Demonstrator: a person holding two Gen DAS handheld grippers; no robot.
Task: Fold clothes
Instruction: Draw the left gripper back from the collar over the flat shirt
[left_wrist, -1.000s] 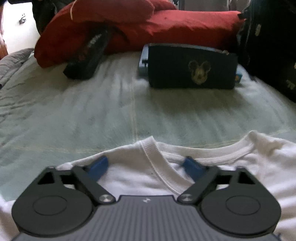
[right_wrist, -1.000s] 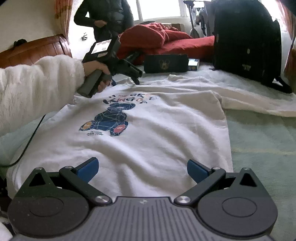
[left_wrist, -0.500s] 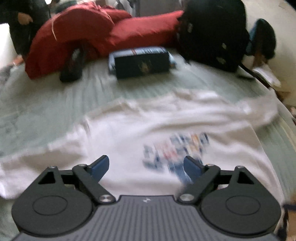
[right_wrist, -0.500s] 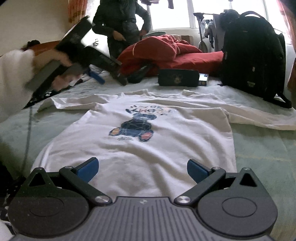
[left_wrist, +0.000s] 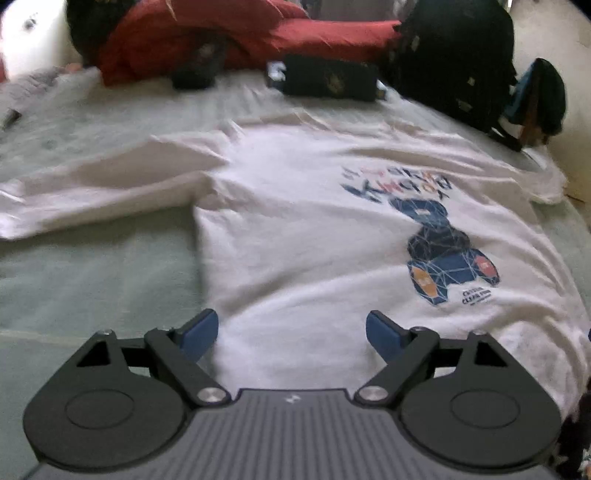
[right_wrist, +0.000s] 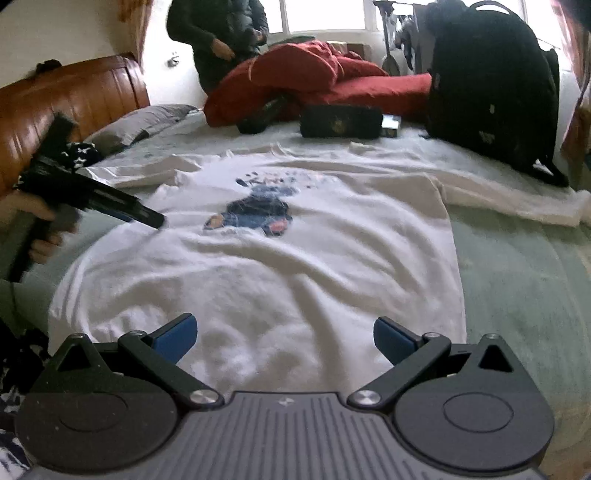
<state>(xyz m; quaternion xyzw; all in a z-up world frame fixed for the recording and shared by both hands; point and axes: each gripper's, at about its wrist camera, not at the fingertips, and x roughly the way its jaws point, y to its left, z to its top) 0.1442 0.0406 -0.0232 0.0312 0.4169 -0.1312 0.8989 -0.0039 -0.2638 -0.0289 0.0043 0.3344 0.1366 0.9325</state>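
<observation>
Right now my left gripper (left_wrist: 291, 334) hangs over the near left part of the white sweatshirt (left_wrist: 303, 236), its jaws spread wide with nothing between the blue pads (left_wrist: 201, 332), only cloth lying below them. My right gripper (right_wrist: 284, 338) sits at the near hem of the same sweatshirt, jaws likewise wide apart and gripping nothing. The sweatshirt lies face up and flat on the pale green bedcover (right_wrist: 517, 273), collar at the far end, both sleeves stretched out to the sides, the bear print (left_wrist: 447, 251) on its chest facing up under a line of lettering. From the right wrist view I see my left hand (right_wrist: 40, 229) at the left edge, wrapped round the handle of its gripper, whose fingers reach over the left flank of the shirt; whether they touch the cloth I cannot tell, as that part is blurred. Beyond the collar, at the far side of the bed, lies a dark pouch (right_wrist: 340, 122) with a small emblem, a heap of red bedding (right_wrist: 314, 81) behind it, and a black backpack (right_wrist: 495, 81) at the far right. A wooden headboard (right_wrist: 70, 99) stands at the far left, and a person in dark clothes (right_wrist: 218, 33) stands past the bed.
</observation>
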